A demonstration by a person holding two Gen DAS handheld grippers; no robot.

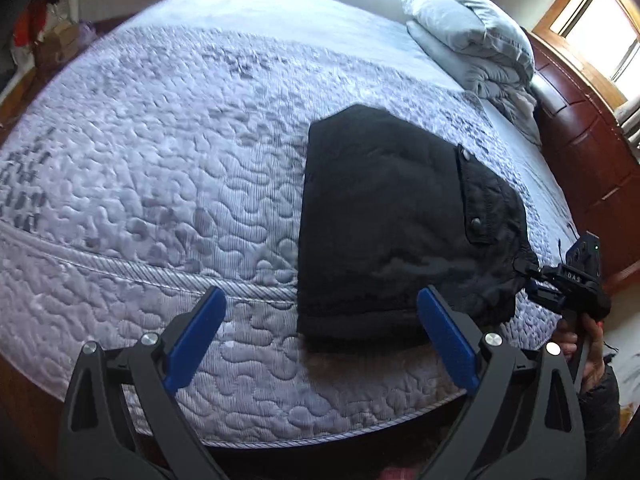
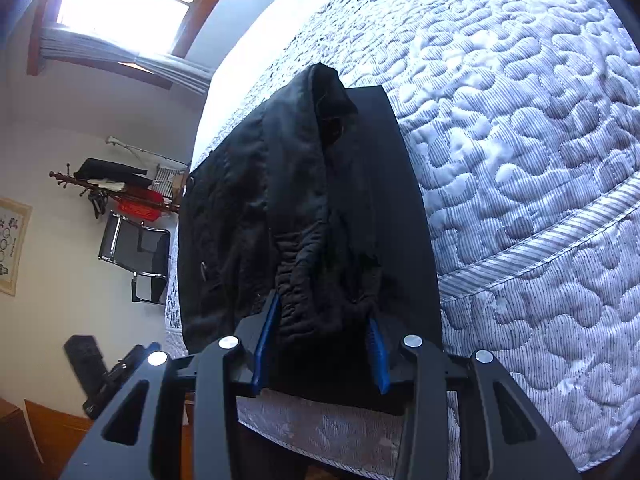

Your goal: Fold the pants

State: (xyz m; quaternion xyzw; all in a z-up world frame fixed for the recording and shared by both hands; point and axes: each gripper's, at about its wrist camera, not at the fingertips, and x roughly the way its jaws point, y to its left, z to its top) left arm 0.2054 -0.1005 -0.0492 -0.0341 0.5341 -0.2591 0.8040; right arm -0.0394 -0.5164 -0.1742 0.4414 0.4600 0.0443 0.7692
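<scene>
Pants: black pants (image 1: 384, 232), folded into a compact, roughly rectangular bundle, lie on the bed near its front edge and toward its right side; a flap pocket with a dark snap button faces up on the right part of the bundle.
Pants, raised part: in the right wrist view a gathered fold of the same pants (image 2: 304, 216) stands up as a ridge along the middle of the bundle, rising from between the gripper fingers toward the far end.
Right gripper: the right gripper (image 2: 320, 344) is pinching bunched black cloth between its blue pads, at the bundle's near right corner; in the left wrist view it shows as a black tool (image 1: 560, 284) gripped by a hand (image 1: 588, 356), its tip touching the pants.
Left gripper: the left gripper (image 1: 320, 336) is spread wide, blue pads well apart with nothing between them, hovering at the front edge of the bed just left of the bundle's near end.
Bed: quilted grey-white mattress (image 1: 160, 168) with a corded seam along its rim.
Bedding: a folded grey duvet (image 1: 472, 36) sits at the far right corner of the bed.
Surroundings: dark red wooden headboard (image 1: 580, 152) and a bright window (image 1: 600, 28) beyond it; a black chair (image 2: 136, 256) by the wall.
</scene>
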